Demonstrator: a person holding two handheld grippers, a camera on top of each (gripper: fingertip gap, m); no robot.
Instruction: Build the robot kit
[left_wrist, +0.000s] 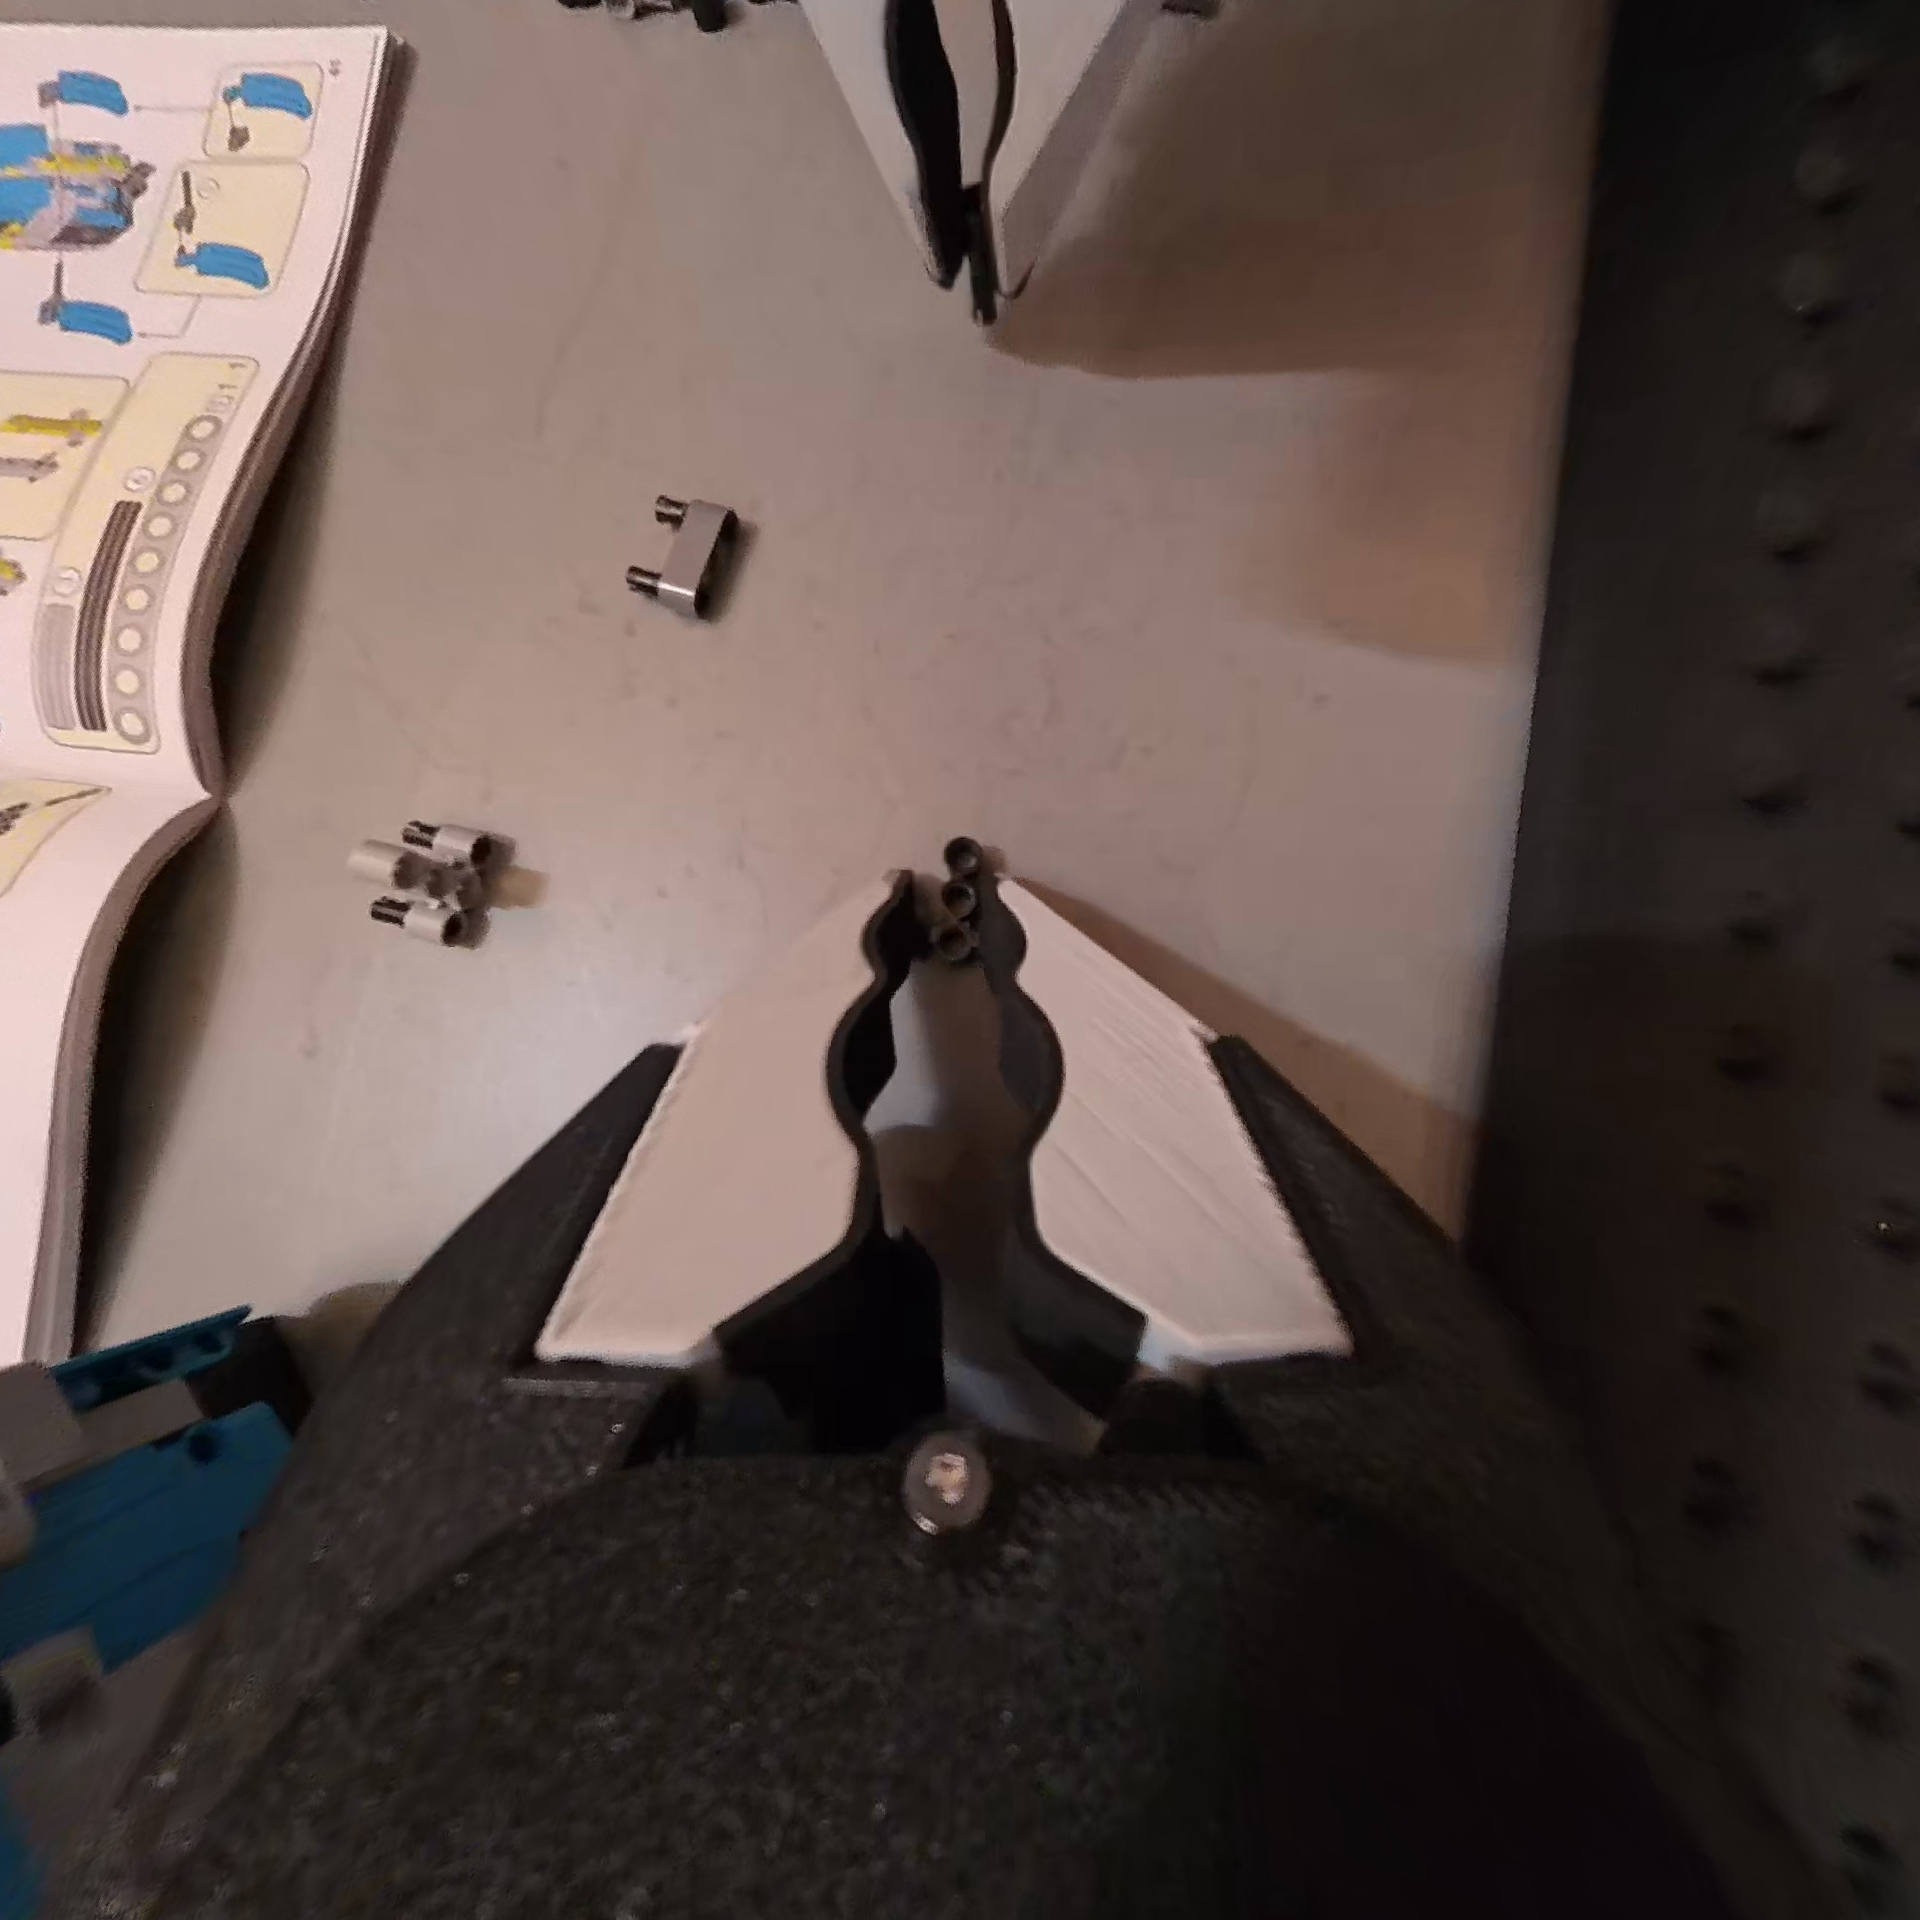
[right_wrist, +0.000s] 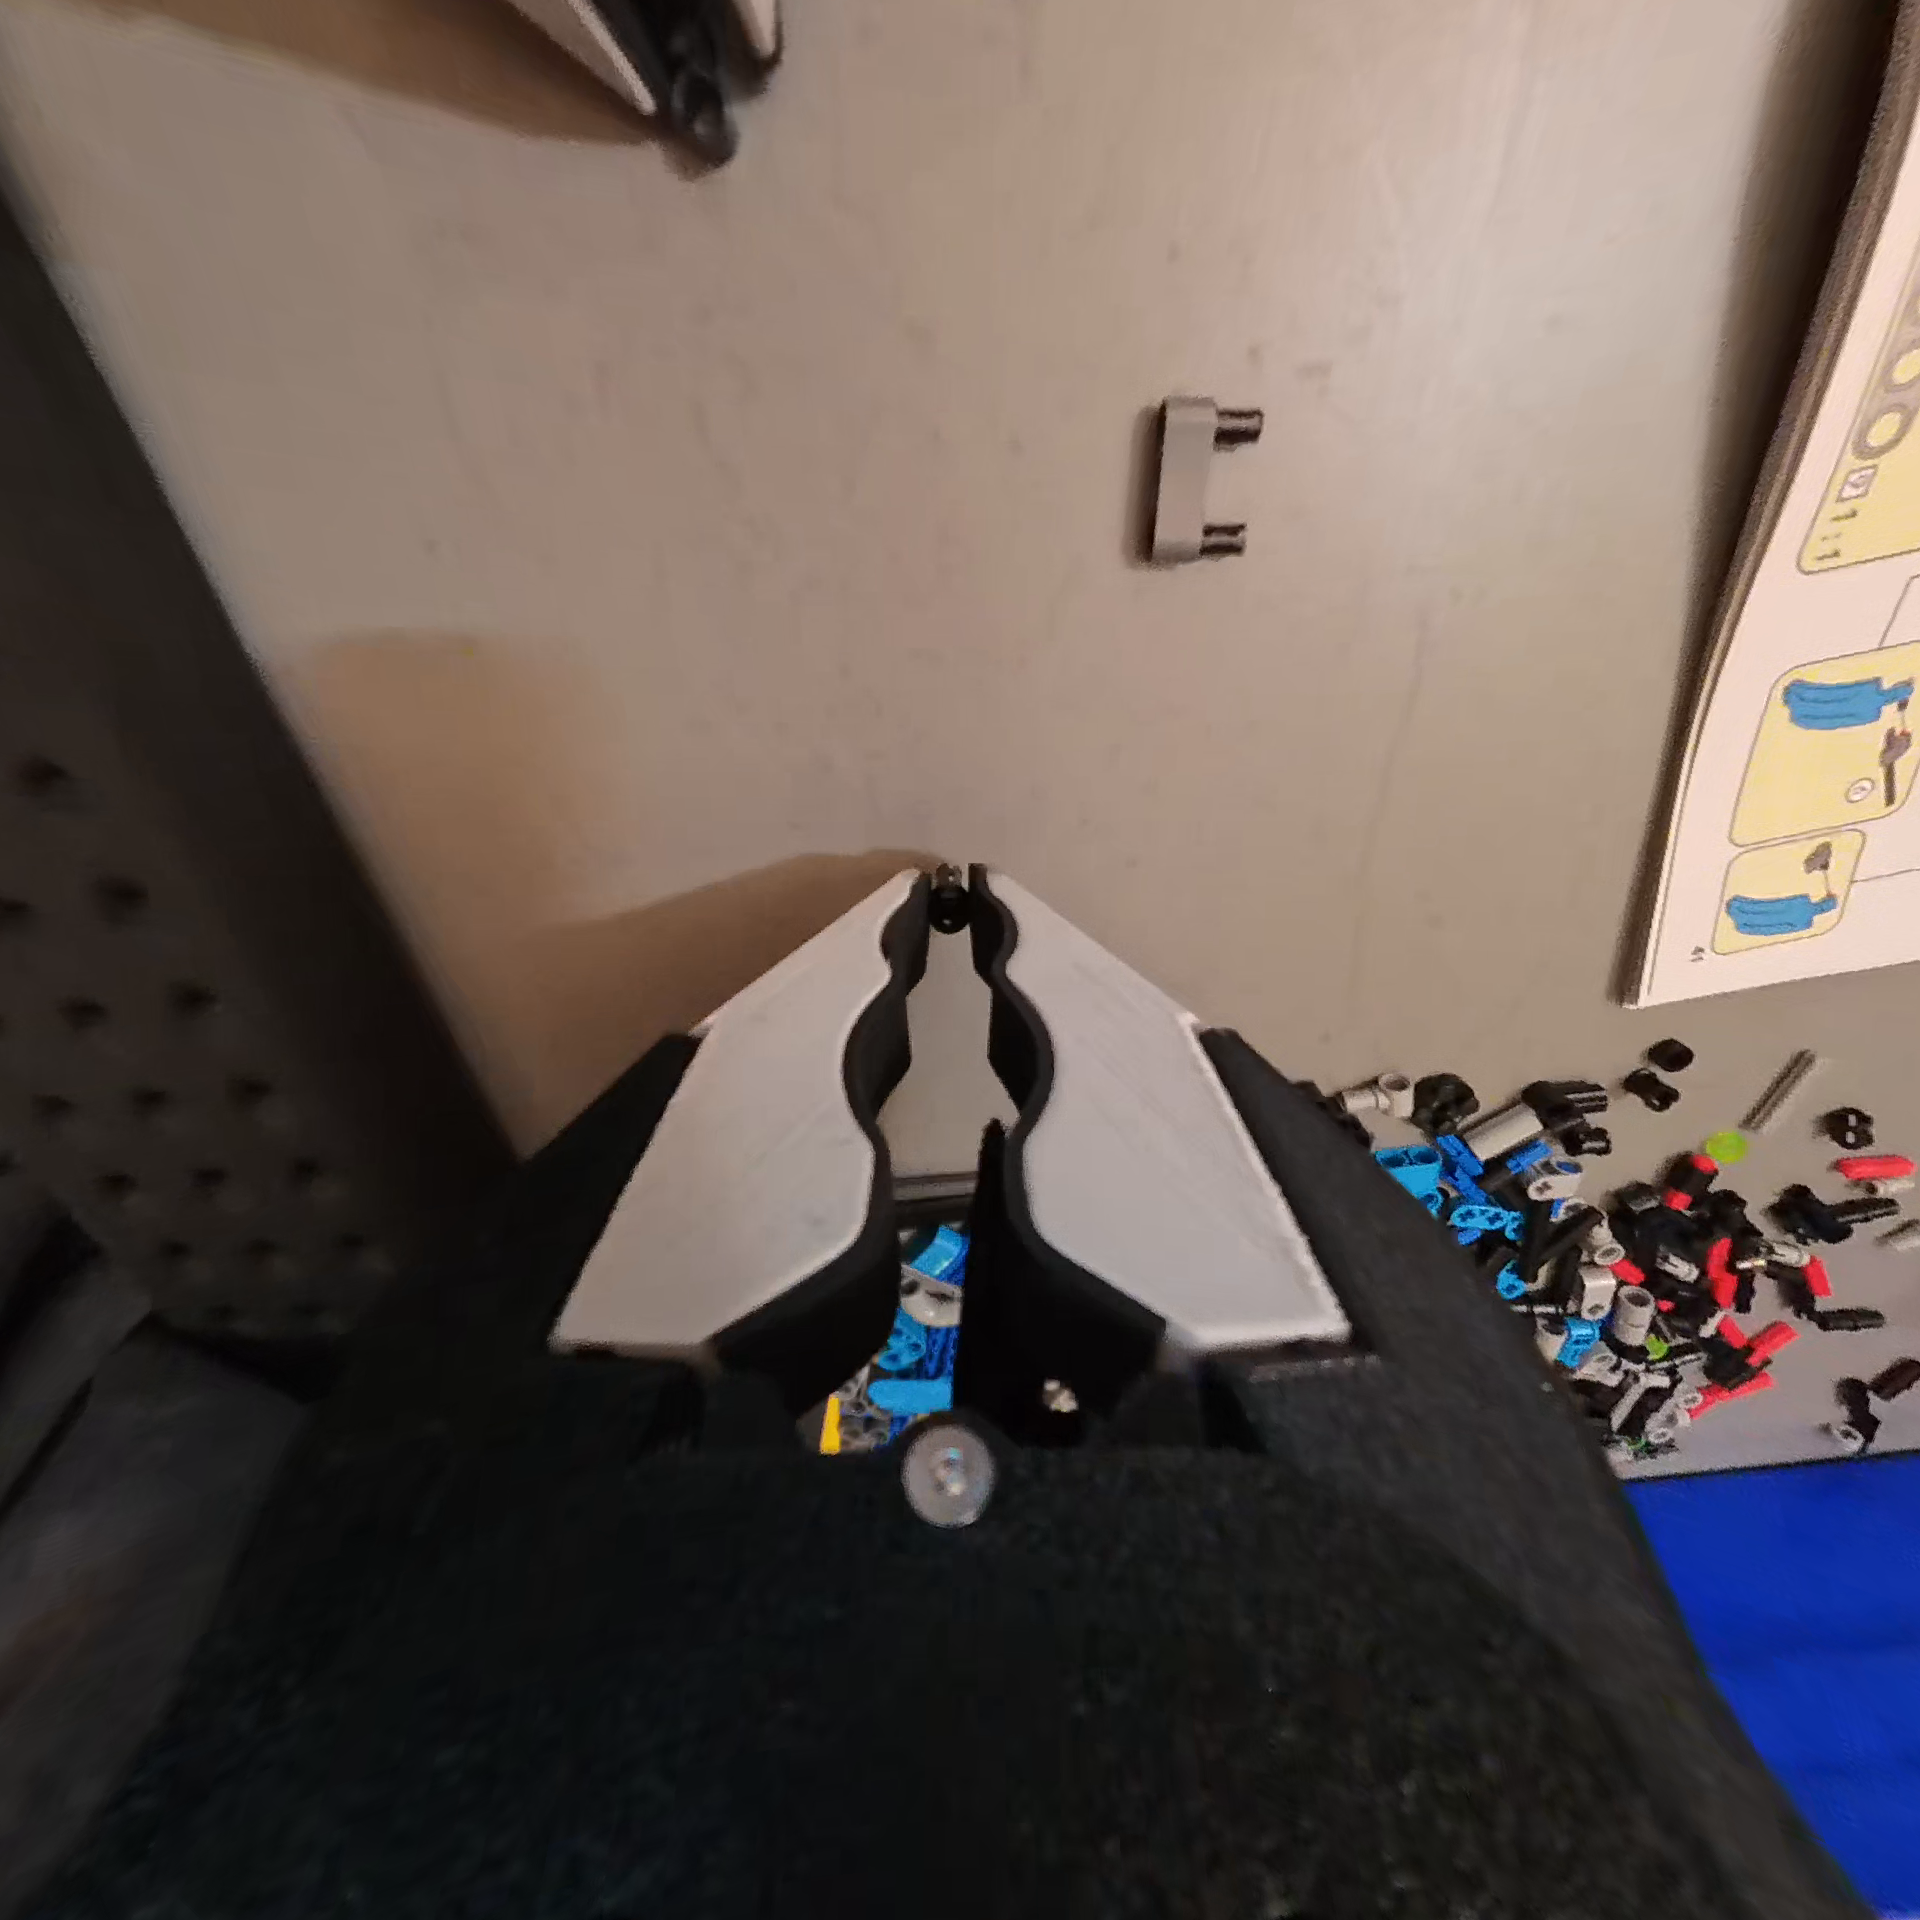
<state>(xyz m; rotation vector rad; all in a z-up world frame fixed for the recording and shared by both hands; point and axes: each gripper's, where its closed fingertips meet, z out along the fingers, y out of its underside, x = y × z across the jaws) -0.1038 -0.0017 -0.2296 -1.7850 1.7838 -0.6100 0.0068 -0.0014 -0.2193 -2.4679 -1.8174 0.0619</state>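
Nearest the lens, coarse black textured housing with a bright screw, then white wedge fingers lined with wavy black pads. Left gripper (left_wrist: 954, 902): nearly closed, clamped on a small dark grey beam (left_wrist: 958, 900) with round holes, one end poking past the tips. Right gripper (right_wrist: 948, 896): nearly closed too, pinching a tiny black pin (right_wrist: 945, 902) right at the tips. Under both, a smooth pale grey table (left_wrist: 935, 644), lightly scuffed, warm-lit in patches. To the left gripper's left, a cluster of light grey connectors (left_wrist: 442, 881) with black pins; farther out, a short grey beam (left_wrist: 694, 556) with two black pins, lying flat and well apart from both grippers. Along the table's edge, an open instruction booklet (left_wrist: 156, 416), pages curling. Low at the left view's corner, a blue and grey partial build (left_wrist: 114, 1486). Beside the right gripper, a loose heap of small parts (right_wrist: 1621, 1236) in blue, black, grey and red, and a blue mat (right_wrist: 1787, 1621). Beyond the table, a dark perforated panel (left_wrist: 1766, 727).
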